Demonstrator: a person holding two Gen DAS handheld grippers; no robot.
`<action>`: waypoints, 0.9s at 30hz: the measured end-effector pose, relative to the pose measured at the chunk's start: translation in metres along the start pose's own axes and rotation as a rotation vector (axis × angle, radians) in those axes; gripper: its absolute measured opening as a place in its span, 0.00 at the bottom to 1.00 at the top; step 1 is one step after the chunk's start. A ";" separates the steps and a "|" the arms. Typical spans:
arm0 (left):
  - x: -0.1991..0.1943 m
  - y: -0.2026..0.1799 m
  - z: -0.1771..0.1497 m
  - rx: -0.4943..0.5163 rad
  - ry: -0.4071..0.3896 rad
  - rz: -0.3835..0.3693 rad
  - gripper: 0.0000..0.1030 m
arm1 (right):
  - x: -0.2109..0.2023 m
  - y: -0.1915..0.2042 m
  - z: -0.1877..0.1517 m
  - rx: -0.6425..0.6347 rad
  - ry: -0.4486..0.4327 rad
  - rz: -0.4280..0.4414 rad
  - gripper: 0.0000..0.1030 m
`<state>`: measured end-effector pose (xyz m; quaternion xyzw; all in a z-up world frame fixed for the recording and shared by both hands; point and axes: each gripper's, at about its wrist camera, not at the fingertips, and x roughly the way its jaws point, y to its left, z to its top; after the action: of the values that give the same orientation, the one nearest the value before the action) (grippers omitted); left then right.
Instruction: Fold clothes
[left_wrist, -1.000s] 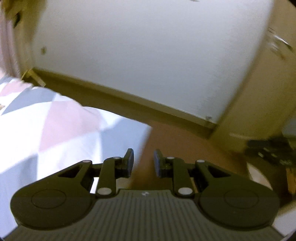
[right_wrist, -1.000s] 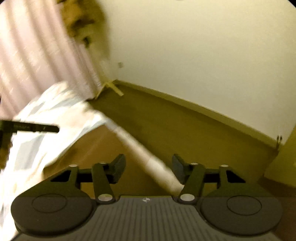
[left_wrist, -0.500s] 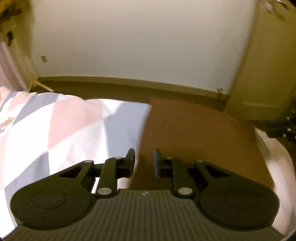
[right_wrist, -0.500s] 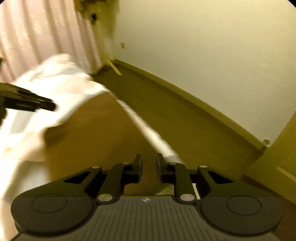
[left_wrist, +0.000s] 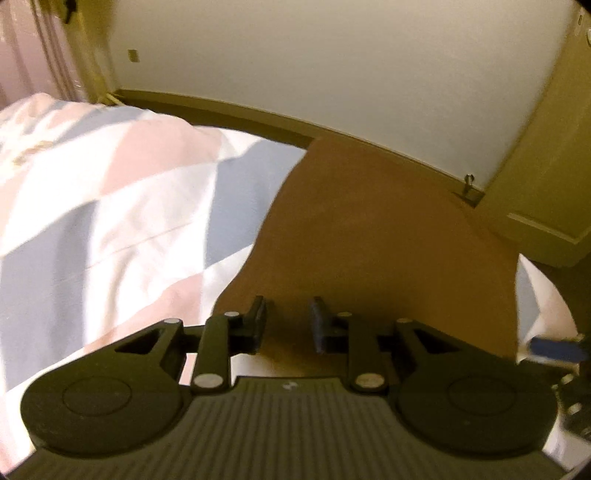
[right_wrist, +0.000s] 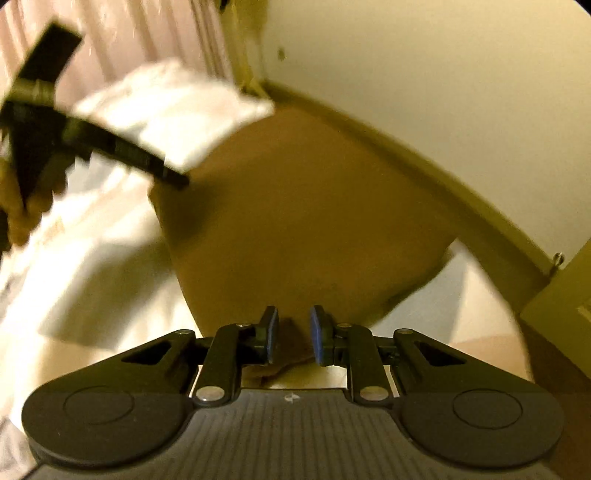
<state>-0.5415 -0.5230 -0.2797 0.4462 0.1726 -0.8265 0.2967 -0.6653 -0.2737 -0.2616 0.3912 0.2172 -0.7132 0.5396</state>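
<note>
A brown garment (left_wrist: 369, 236) lies spread on a bed cover (left_wrist: 110, 206) with pink, grey and white triangles. In the left wrist view my left gripper (left_wrist: 287, 325) is nearly closed on the garment's near edge. In the right wrist view my right gripper (right_wrist: 293, 334) is nearly closed on a fold of the same garment (right_wrist: 295, 229) at its near edge. The left gripper (right_wrist: 92, 144) shows blurred at the upper left of the right wrist view. A blue pad of the right gripper (left_wrist: 554, 350) shows at the right edge of the left wrist view.
A white wall (left_wrist: 332, 66) with a dark baseboard (left_wrist: 258, 114) runs behind the bed. A pink curtain (left_wrist: 33, 55) hangs at the far left. A door (left_wrist: 554, 155) with a doorstop stands at the right. The bed cover (right_wrist: 92, 277) lies around the garment.
The right gripper has closed from wide open onto the garment's edge. Both grippers have moved, and the garment now lies spread wide between them. The left jaws have stayed nearly closed.
</note>
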 end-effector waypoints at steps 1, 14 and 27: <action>-0.012 -0.003 -0.002 -0.009 -0.004 0.014 0.30 | -0.018 -0.003 -0.001 0.018 -0.013 -0.004 0.29; -0.234 -0.045 -0.095 -0.049 -0.019 0.082 0.81 | -0.171 0.046 -0.052 0.347 -0.006 -0.080 0.75; -0.448 -0.036 -0.184 -0.088 -0.211 0.146 0.99 | -0.316 0.189 -0.067 0.266 -0.174 -0.197 0.98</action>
<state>-0.2571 -0.2436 -0.0021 0.3546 0.1435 -0.8368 0.3918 -0.4306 -0.0961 -0.0298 0.3730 0.1107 -0.8161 0.4274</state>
